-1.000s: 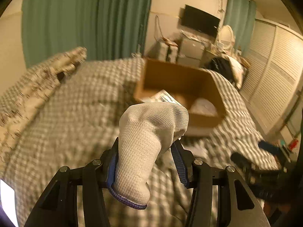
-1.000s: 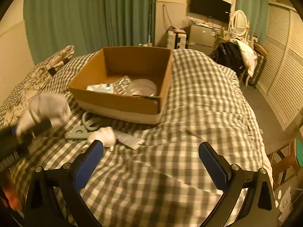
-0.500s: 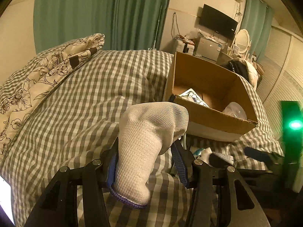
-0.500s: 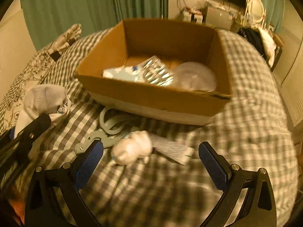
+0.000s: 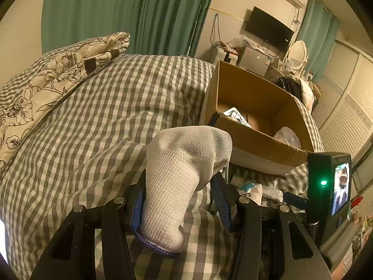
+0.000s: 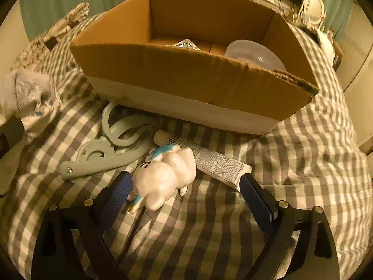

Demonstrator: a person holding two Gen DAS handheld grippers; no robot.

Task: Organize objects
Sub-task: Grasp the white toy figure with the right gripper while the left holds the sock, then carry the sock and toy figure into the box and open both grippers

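Sock: the sock [image 5: 184, 175] is white mesh knit with a dark blue cuff edge, bunched and standing up out of the left gripper [image 5: 178, 200], held above the bed [image 5: 93, 121].
Left jaws: closed on the sock, its blue pads pressed into both sides of the fabric.
Toy: a glossy white animal figure with blue patches [image 6: 163, 175] lies on its side on the bed, between the fingers of the right gripper [image 6: 186, 191].
Right jaws: spread wide, one finger just beside the toy's left side, the other well off to its right; nothing held.
Nearby: a printed tube [image 6: 205, 158] lies just behind the toy, touching it, and a pale green folding hanger [image 6: 109, 149] lies to the toy's left.
Room: the checked cover to the right of the toy lies bare; the box wall stands close behind the tube.
Box: an open cardboard box [image 6: 186, 74] sits on the bed, holding a clear plastic lid [image 6: 254, 54] and a foil packet [image 6: 185, 45].
Edge: a floral pillow [image 5: 58, 70] lies at the far left of the bed.
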